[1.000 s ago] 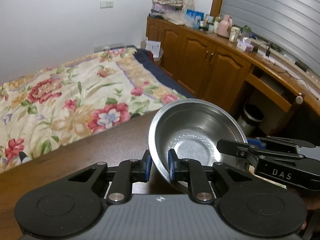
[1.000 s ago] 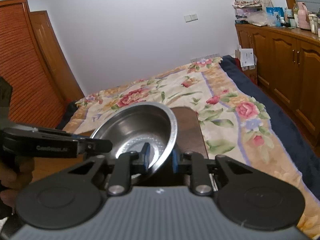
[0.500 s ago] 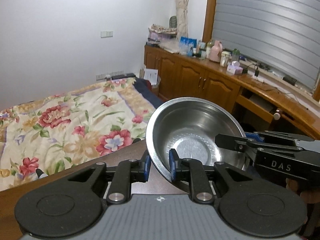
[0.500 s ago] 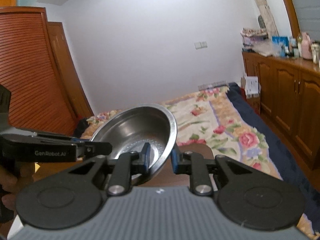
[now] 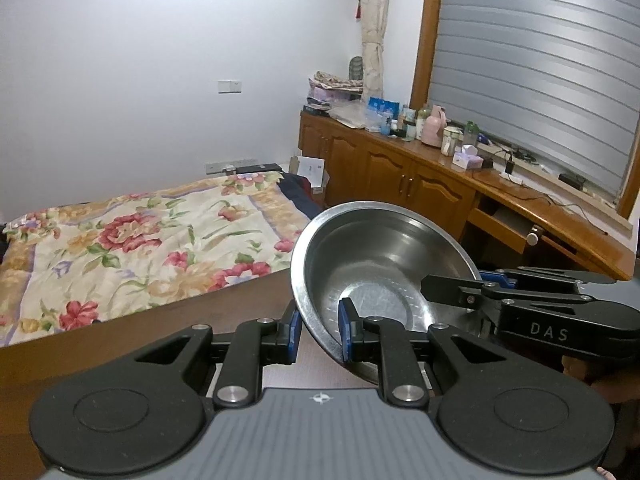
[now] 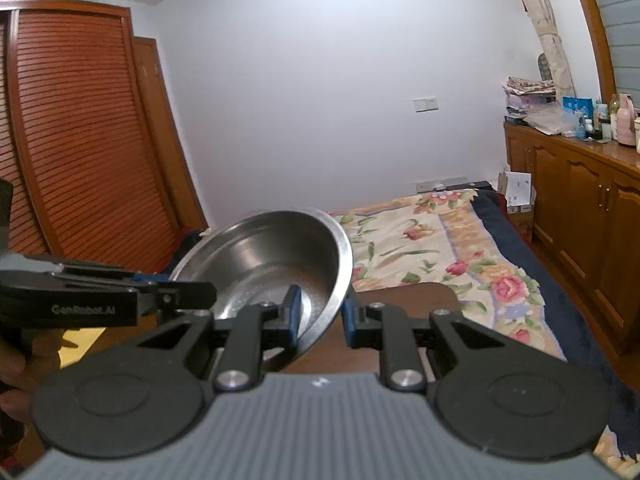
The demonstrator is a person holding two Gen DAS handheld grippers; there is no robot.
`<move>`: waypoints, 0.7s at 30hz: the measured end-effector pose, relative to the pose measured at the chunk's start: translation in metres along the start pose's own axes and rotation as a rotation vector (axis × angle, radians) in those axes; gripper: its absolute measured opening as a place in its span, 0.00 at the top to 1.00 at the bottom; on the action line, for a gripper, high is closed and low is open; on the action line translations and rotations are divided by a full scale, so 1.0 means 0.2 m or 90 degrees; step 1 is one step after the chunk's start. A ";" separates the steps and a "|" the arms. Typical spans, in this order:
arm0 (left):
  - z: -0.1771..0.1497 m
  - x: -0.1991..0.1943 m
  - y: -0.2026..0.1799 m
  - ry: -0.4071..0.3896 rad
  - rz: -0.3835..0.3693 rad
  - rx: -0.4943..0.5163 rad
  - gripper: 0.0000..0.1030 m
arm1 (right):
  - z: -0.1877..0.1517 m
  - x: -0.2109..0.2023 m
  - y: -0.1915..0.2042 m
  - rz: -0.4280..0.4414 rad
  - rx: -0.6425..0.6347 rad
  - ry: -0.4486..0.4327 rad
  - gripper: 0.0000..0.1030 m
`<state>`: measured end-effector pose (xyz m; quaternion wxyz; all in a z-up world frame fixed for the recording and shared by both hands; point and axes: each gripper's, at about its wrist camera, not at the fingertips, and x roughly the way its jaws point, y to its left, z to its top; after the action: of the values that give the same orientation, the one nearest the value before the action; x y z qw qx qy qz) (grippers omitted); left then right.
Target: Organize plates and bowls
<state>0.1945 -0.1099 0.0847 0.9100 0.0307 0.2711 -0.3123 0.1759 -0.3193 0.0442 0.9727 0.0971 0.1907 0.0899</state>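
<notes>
Steel bowl (image 5: 376,264) hangs in the air between the two grippers, tilted, its open side turned toward both cameras, above the edge of a dark wooden table (image 5: 120,332). Left gripper (image 5: 318,330) points forward and somewhat downward, its blue pads narrowed onto the bowl's near rim, one pad outside the wall and one inside. Right gripper (image 6: 320,314) does the same on the opposite side of the rim, jaws narrow and clamped on the metal, so the bowl is carried by both at once. In the left wrist view the right gripper (image 5: 452,290) reaches in from the right edge, its black body lettered DAS, its tip over the bowl's far rim; in the right wrist view the left gripper (image 6: 188,294) comes in from the left in the same way.

A hand (image 6: 24,354) shows dimly under that left gripper (blurred and cut by the frame edge, so its grip on the handle cannot be made out). The bowl's (image 6: 272,256) lower rim is hidden behind the gripper bodies in both views. Beyond lie a bed with a floral quilt (image 5: 132,248), a wooden cabinet run (image 5: 400,176) crowded with bottles too small to tell apart, and a slatted wardrobe door (image 6: 76,128)
</notes>
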 end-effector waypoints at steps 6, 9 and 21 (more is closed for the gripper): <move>-0.09 -0.09 0.02 -0.004 -0.004 -0.021 0.79 | -0.05 -0.06 0.06 0.014 -0.002 0.004 0.77; -0.15 -0.14 0.03 -0.009 -0.006 -0.028 0.79 | -0.08 -0.07 0.09 0.020 -0.006 0.010 0.77; -0.28 -0.24 0.03 0.007 0.018 -0.024 0.79 | -0.20 -0.15 0.21 0.042 -0.032 0.022 0.77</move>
<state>0.1403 -0.0659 0.0609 0.9132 0.0193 0.2813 -0.2942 0.1270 -0.2788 0.0290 0.9679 0.0771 0.2017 0.1285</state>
